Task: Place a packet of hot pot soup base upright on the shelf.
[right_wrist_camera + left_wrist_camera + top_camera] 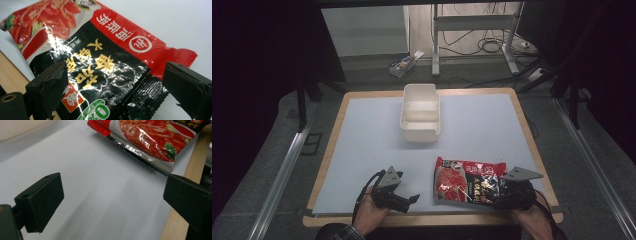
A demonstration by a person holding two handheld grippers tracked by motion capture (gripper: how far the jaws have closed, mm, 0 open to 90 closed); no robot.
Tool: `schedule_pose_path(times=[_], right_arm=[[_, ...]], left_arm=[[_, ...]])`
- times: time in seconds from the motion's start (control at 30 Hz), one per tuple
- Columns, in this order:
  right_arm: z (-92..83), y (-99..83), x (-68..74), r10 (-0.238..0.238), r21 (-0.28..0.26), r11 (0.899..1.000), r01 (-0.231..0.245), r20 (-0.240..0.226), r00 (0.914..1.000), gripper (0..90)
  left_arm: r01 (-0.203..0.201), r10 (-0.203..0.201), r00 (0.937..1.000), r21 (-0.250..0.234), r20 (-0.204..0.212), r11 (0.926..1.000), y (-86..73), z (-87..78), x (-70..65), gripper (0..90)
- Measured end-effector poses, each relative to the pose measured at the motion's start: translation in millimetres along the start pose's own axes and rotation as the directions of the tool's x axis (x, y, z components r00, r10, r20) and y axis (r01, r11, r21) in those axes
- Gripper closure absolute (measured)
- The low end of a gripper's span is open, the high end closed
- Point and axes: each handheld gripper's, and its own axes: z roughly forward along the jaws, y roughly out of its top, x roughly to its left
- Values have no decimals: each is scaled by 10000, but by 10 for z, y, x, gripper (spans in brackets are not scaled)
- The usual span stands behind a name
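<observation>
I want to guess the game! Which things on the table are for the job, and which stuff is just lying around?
Probably for the job:
red and black food packet
white tub
right gripper, open around the packet's end
left gripper, open over bare table

Just lying about:
small box on the floor
cables behind the table

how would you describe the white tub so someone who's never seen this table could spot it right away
Start from the pale sheet covering the wooden table and look to its far edge, near the middle. The white tub stands there alone, open-topped and rectangular; the only other loose item, a flat red and black packet, lies at the near edge.
</observation>
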Motion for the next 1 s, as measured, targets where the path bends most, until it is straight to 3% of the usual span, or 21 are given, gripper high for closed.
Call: schedule_pose_path(times=[0.17,0.53,0.77,0.9,1.0], right_arm=[[-3,-24,-23,98,75,9999,-98,92,9999,61],[35,-31,-23,400,159,9991,-402,120,9991,63],[-43,-4,14,296,140,9995,-299,191,9994,344],[-128,23,49,-42,91,10000,41,174,9998,551],[-165,37,89,-437,33,9990,437,86,9990,648]], left_arm=[[-220,224,9997,-281,131,9994,7,-9,-31,28],[-499,499,9987,2,59,9988,6,24,-58,24],[-552,551,9985,79,72,9984,6,37,-67,24],[-535,534,9985,99,69,9985,5,42,-73,24],[-544,544,9985,113,72,9985,5,44,-75,25]])
